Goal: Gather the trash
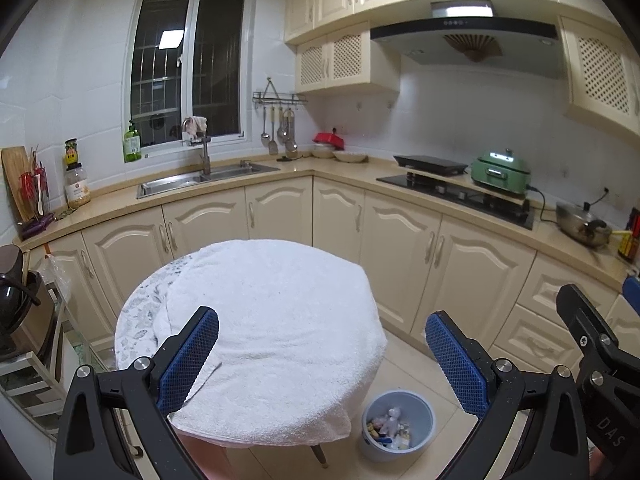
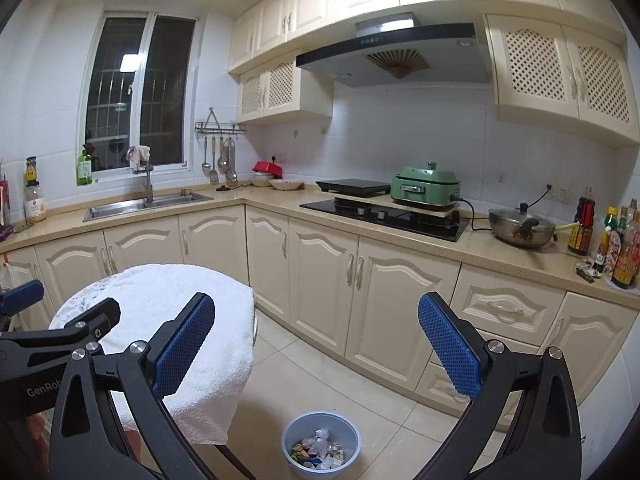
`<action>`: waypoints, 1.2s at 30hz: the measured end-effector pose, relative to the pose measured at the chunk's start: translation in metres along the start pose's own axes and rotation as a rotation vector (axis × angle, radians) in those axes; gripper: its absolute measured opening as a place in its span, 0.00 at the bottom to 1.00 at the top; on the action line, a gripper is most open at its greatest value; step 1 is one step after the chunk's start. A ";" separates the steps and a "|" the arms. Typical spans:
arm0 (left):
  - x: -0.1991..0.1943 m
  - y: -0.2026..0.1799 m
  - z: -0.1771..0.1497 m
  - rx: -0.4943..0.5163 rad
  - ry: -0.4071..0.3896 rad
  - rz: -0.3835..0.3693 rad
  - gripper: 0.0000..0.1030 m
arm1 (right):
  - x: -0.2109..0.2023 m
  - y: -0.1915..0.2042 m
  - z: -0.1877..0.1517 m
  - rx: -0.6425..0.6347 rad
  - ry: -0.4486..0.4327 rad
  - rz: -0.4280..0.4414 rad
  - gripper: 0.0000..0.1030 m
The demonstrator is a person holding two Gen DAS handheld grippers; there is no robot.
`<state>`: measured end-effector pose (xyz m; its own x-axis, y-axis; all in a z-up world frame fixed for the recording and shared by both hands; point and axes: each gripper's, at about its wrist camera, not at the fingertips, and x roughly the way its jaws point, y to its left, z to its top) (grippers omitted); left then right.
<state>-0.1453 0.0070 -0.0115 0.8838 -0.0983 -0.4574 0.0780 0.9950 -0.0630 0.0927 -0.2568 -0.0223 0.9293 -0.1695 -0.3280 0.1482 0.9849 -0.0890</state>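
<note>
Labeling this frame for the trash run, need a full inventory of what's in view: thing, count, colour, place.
trash bin: 1, pale blue, on the floor by the table, wrappers inside
round table: 1, under a white towel, nothing on top
sink: 1, steel, below the window
green bottle: 1, on the windowsill
hanging utensils: several, steel, on a wall rail
electric cooker: 1, green, on a board over the hob
wok: 1, steel, on the counter right of the hob
sauce bottles: several, dark, far right of the counter
left gripper: open, blue pads, above the table
right gripper: open, blue pads, above the floor
</note>
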 end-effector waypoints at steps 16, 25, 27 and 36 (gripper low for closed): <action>0.005 -0.003 -0.008 -0.014 -0.028 -0.002 0.99 | 0.000 -0.002 0.005 0.007 -0.014 0.007 1.00; 0.009 -0.002 -0.009 -0.018 -0.031 -0.001 0.99 | -0.001 -0.001 0.007 0.006 -0.018 0.012 1.00; 0.008 -0.002 -0.010 -0.019 -0.030 -0.001 0.99 | -0.001 -0.001 0.008 0.003 -0.020 0.016 1.00; 0.009 -0.002 -0.010 -0.030 -0.026 -0.002 0.99 | -0.002 0.002 0.010 -0.009 -0.029 0.021 1.00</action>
<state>-0.1424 0.0034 -0.0244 0.8955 -0.0996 -0.4337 0.0667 0.9937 -0.0906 0.0945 -0.2537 -0.0125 0.9416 -0.1480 -0.3024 0.1259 0.9878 -0.0915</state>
